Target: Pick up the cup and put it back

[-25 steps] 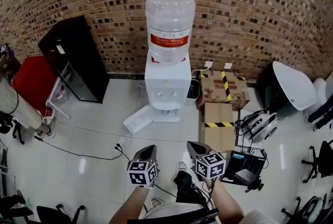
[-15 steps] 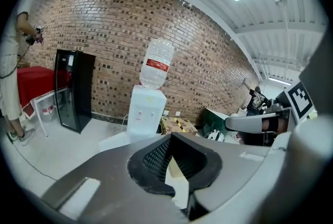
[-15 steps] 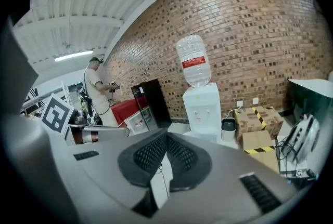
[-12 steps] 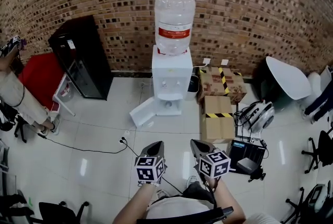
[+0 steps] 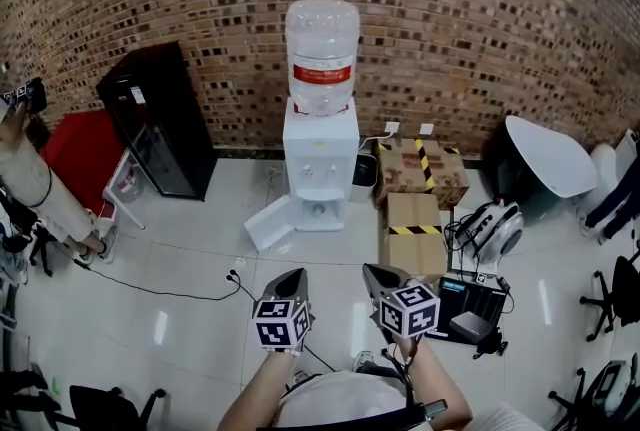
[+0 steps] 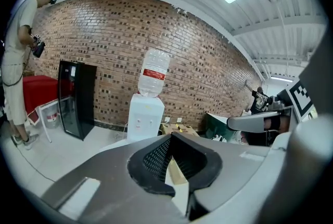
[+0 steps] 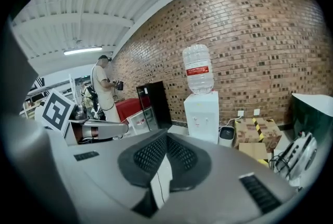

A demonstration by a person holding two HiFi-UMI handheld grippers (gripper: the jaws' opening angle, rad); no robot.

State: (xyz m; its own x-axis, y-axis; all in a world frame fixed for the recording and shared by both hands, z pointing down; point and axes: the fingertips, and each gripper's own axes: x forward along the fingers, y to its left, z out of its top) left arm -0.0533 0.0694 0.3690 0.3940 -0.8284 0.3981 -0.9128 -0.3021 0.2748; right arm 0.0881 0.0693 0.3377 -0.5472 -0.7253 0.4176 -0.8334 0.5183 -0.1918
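Head view: left gripper (image 5: pixel 293 277) and right gripper (image 5: pixel 376 272) are held at 6 o'clock over the white tiled floor (image 5: pixel 180 259).
Fingers: both pairs are pressed together, with nothing pinched.
Cup: none can be made out in any view.
Progress: left unsettled; empty jaws suit a cup yet to be fetched or one already returned.
Room: water dispenser (image 5: pixel 320 154) at 12 o'clock against the brick wall (image 5: pixel 480 19); cardboard boxes (image 5: pixel 415 229) at 3 o'clock.

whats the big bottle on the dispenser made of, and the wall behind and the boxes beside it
Bottle: likely clear plastic, see-through and ribbed, red label.
Wall: bare brick, matte, mortar lines visible.
Boxes: brown cardboard, matte, with black-and-yellow striped tape.
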